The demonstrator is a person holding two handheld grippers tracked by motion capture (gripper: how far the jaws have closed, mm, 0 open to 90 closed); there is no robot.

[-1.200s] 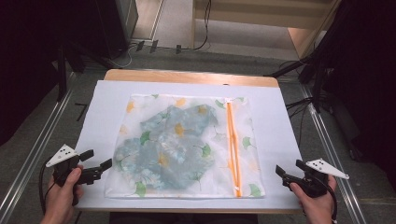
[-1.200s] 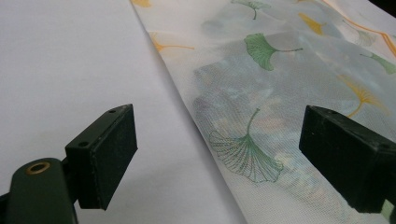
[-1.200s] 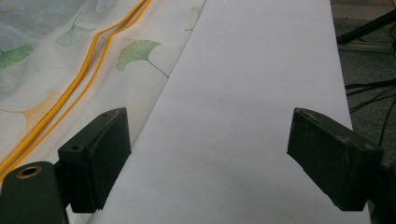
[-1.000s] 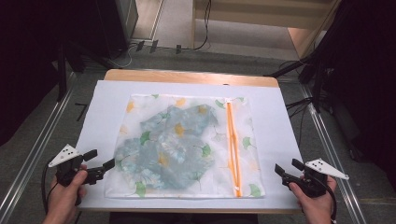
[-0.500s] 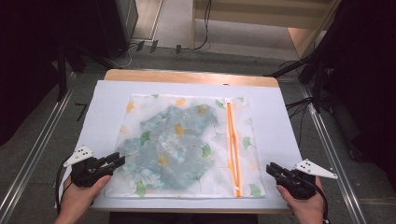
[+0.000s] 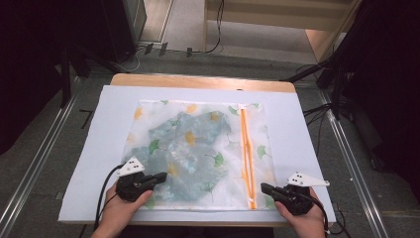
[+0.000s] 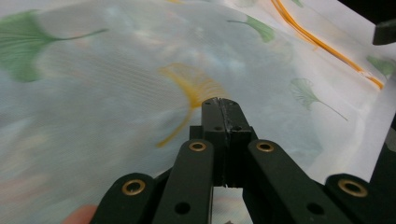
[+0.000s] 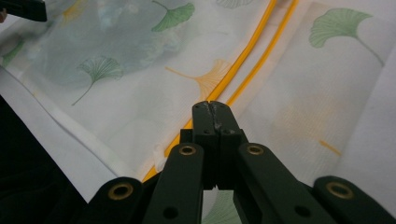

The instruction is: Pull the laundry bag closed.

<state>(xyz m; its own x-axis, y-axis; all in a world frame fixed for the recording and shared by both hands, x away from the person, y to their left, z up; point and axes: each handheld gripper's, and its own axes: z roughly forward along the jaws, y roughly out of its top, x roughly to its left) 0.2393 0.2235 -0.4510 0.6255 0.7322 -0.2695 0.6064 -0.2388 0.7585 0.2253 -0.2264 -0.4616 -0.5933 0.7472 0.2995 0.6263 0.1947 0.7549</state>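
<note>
A white mesh bag (image 6: pixel 198 148) printed with green and yellow ginkgo leaves lies flat on a white sheet (image 6: pixel 302 129). A bluish garment (image 6: pixel 188 144) shows through the mesh. An orange zipper (image 6: pixel 246 153) runs along the bag's right side. My left gripper (image 6: pixel 159 177) hovers over the bag's near left corner, jaws shut with nothing between them (image 7: pixel 219 103). My right gripper (image 6: pixel 264 188) sits at the near right corner beside the zipper's lower end (image 8: pixel 243 88), its jaws shut and empty (image 8: pixel 211 106).
The sheet covers a wooden table (image 6: pixel 198 80) whose far edge shows. Metal rails (image 6: pixel 34 163) run along both sides on the floor. Cables (image 6: pixel 148 49) and dark equipment stand beyond the table.
Both grippers have moved inward from the sheet's outer edges onto the bag's near corners.
</note>
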